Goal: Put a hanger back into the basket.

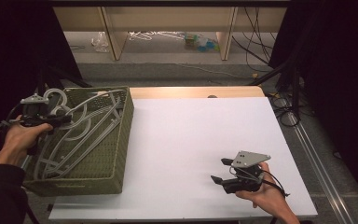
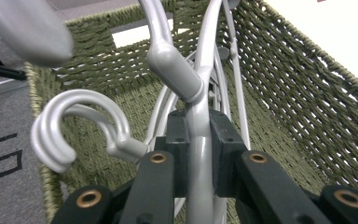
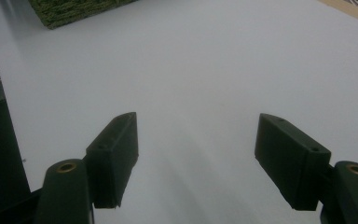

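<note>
Hangers of grey plastic fill the green woven basket (image 1: 116,154) at left of the high view; the left gripper (image 2: 199,140) clenches one grey hanger (image 2: 198,172) there. Right gripper (image 3: 196,154) gapes, released, over the white tabletop (image 1: 191,140).

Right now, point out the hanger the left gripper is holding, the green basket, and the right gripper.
grey hanger (image 2: 199,140): left gripper view, on its neck clamped between the jaws.
green basket (image 1: 121,140): high view, on its right wall.
right gripper (image 1: 221,171): high view, midway between its open fingertips.
</note>
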`<control>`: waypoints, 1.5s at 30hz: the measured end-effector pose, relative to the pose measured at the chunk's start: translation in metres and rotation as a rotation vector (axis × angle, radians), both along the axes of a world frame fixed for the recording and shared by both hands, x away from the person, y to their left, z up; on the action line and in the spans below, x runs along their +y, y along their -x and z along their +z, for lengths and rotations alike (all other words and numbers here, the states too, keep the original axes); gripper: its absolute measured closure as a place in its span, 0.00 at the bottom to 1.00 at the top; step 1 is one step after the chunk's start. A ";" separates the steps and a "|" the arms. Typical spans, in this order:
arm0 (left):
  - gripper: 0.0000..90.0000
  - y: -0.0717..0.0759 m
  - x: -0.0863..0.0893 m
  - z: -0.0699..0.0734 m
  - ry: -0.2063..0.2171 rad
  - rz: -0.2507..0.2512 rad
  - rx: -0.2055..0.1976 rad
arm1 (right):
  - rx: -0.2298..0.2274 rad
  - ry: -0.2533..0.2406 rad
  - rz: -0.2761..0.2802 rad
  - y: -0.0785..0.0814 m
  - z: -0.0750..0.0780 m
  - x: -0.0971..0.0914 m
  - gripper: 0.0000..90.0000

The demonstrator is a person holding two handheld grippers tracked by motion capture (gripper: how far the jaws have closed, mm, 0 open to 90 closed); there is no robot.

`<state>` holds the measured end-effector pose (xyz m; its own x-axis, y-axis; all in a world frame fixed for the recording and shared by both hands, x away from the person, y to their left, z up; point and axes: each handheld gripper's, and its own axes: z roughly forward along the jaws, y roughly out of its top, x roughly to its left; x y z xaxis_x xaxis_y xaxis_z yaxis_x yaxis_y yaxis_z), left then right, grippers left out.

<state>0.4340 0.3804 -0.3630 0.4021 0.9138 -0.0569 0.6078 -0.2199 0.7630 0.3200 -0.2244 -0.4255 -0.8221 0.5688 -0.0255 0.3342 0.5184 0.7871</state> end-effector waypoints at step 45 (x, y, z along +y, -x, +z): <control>0.55 0.039 -0.018 -0.007 0.142 0.115 -0.069 | 0.010 -0.013 -0.005 -0.001 -0.001 0.000 0.33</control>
